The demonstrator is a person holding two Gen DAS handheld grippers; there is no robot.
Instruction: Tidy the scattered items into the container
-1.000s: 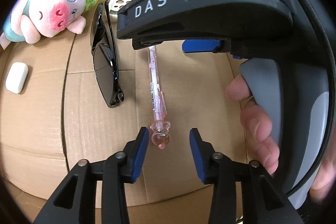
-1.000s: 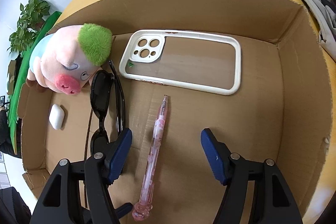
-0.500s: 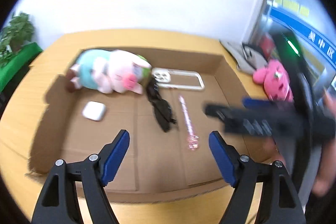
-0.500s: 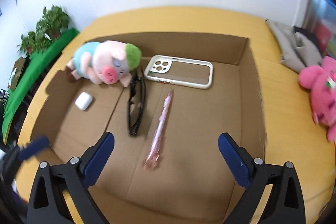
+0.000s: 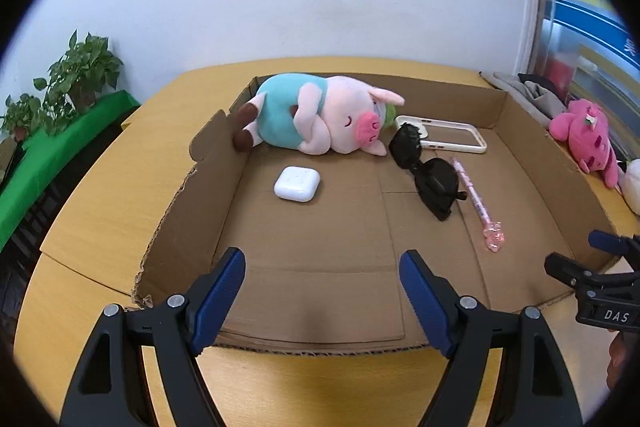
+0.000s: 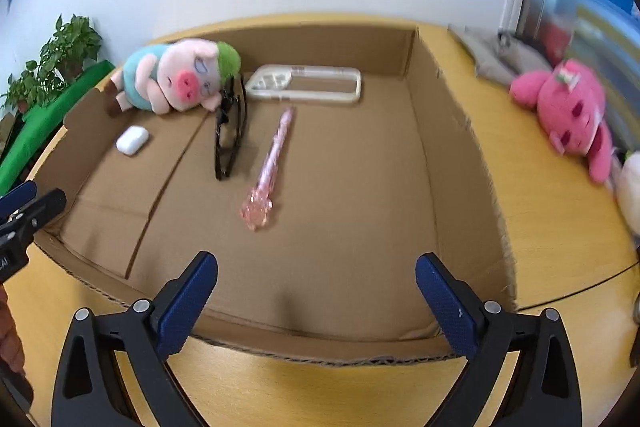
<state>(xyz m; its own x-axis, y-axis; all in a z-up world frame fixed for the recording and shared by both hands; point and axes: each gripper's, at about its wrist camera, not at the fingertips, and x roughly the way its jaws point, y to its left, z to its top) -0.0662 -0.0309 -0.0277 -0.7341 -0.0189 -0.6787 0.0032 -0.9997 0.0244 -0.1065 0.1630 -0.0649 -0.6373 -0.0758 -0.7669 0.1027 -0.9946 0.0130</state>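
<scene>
**Pink Toys Wait Outside the Box**

The left gripper (image 5: 322,293) is wide open and holds nothing. Its jaws opened up a moment ago and have stopped. It hangs over the front edge of the cardboard box (image 5: 212,195).

Inside the box, going left to right: the plush pig (image 5: 316,119) lies in the back left corner. The white earbud case (image 5: 297,183) sits in front of it. Next come the sunglasses (image 5: 426,173), the pink pen (image 5: 478,205) beside them, and the phone case (image 5: 444,137) near the back wall.

The right gripper (image 6: 316,301) is wide open too, with nothing in it.

The pink plush toy (image 6: 568,111) still lies on the desk (image 6: 528,211), past the box's right wall. Something white (image 6: 630,187) sits near it at the desk's right edge.

What could go wrong? The toy is soft and floppy, so a pinch on just a leg might slip. A low reach could bump the torn right wall and shove the box.
</scene>
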